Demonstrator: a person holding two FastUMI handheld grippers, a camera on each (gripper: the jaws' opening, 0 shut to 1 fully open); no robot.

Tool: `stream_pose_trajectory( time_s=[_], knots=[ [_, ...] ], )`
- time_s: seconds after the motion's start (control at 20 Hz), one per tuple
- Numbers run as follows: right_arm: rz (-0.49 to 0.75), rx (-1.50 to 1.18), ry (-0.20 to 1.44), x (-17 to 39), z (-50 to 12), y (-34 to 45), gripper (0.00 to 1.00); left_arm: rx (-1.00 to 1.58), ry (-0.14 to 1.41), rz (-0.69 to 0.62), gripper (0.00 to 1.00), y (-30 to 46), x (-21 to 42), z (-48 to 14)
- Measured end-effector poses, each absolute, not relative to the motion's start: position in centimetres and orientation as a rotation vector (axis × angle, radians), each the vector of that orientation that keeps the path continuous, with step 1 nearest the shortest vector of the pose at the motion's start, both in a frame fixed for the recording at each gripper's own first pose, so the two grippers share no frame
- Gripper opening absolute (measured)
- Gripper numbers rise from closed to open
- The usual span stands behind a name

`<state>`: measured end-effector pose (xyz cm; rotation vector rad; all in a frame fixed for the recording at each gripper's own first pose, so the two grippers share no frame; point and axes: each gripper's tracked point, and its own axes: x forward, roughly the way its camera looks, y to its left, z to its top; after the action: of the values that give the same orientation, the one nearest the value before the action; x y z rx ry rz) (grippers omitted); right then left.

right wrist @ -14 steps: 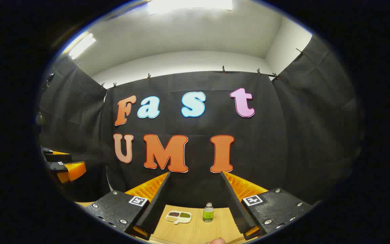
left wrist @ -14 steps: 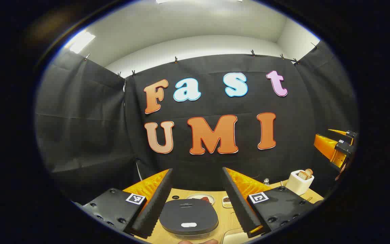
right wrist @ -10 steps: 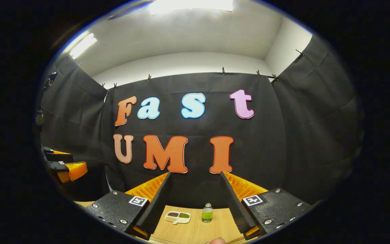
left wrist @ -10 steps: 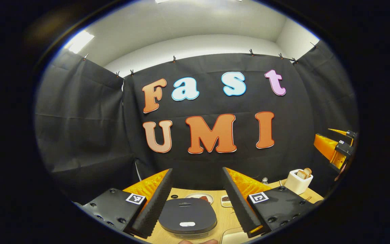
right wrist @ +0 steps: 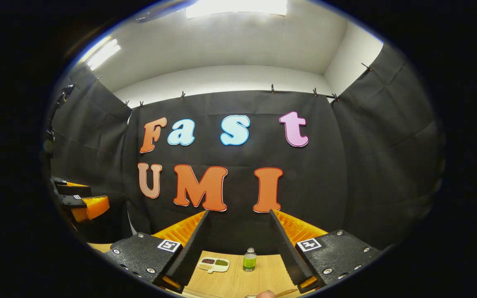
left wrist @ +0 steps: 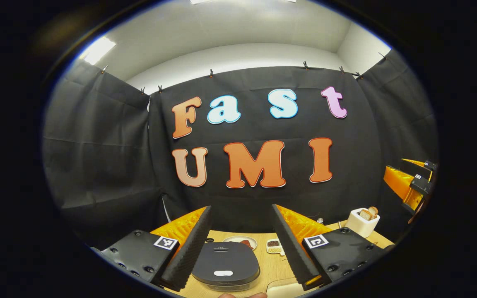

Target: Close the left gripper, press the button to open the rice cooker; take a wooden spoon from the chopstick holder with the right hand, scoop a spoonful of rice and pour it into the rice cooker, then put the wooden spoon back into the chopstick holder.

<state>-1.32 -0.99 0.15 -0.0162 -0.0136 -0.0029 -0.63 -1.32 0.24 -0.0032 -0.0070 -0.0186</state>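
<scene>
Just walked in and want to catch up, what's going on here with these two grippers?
A person holds both grippers above a wooden table, and nothing is grasped. The left gripper hangs open over the rice cooker, whose lid is down. The right gripper is open too, facing a small green bottle and a divided dish.

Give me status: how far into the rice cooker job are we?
Nothing looks done. The rice cooker lies between the left gripper's open fingers with its lid down, button unpressed. In hand: only lining up above it; the right gripper is open and empty over the table. Left: close, press, fetch the spoon, scoop, pour, return it.
</scene>
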Motion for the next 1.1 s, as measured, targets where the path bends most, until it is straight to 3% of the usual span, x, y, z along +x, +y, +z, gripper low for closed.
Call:
stream_pose_trajectory(
  time_s=[0.8,1.0,1.1],
  knots=[
    [0.011,-0.022,-0.008,-1.1,-0.2,-0.7,0.87,0.024,0.056,0.049,0.92,0.6,0.1,-1.8],
    [-0.005,-0.044,-0.014,-1.1,-0.2,-1.2,0.88,0.074,0.165,0.092,0.12,1.5,0.8,-4.4],
    [-0.007,-0.049,-0.015,-0.9,-0.2,-1.3,0.88,0.046,0.229,0.067,0.11,0.9,1.1,-5.9]
  ],
)
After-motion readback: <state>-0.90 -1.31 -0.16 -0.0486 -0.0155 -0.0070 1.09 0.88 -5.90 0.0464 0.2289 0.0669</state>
